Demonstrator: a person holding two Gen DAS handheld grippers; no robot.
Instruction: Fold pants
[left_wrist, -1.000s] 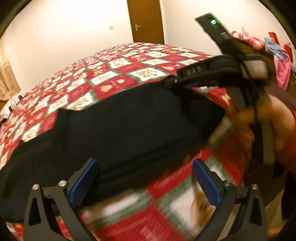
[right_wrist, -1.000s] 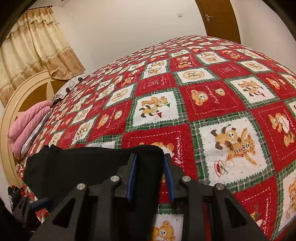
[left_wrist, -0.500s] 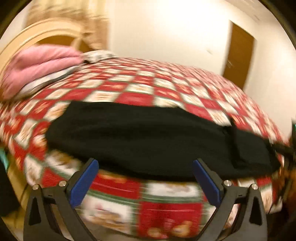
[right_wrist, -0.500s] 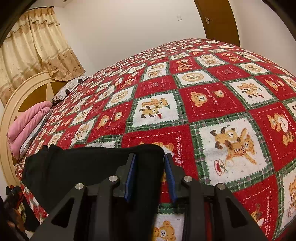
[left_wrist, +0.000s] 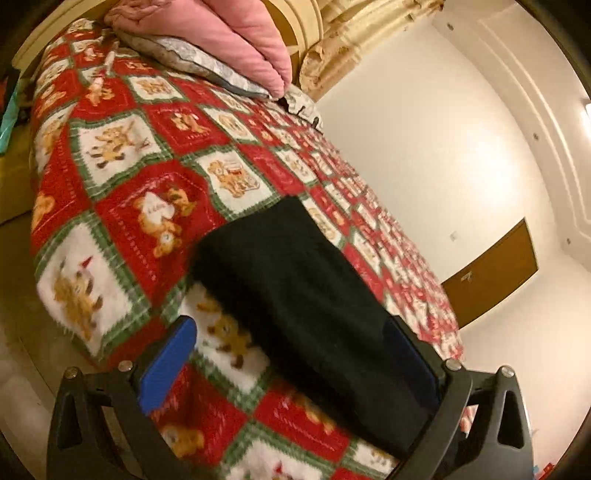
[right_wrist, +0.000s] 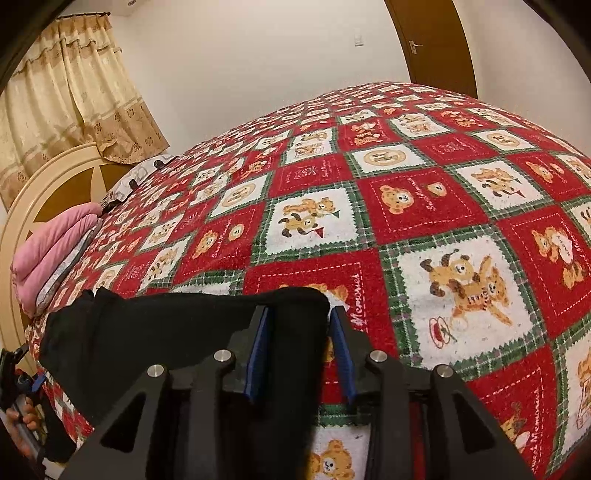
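Pants (left_wrist: 306, 295), black, lie ahead of both grippers on the bear-print blanket (right_wrist: 443, 221). Right gripper (right_wrist: 299, 347) pinches one end narrowly; left gripper (left_wrist: 291, 373) hovers wide. Next: left should grip the far end.

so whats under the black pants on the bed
The black pants lie on the red, white and green teddy-bear patchwork blanket, which shows on every side of them. The squares directly beneath are covered, so whether anything else lies there cannot be seen.
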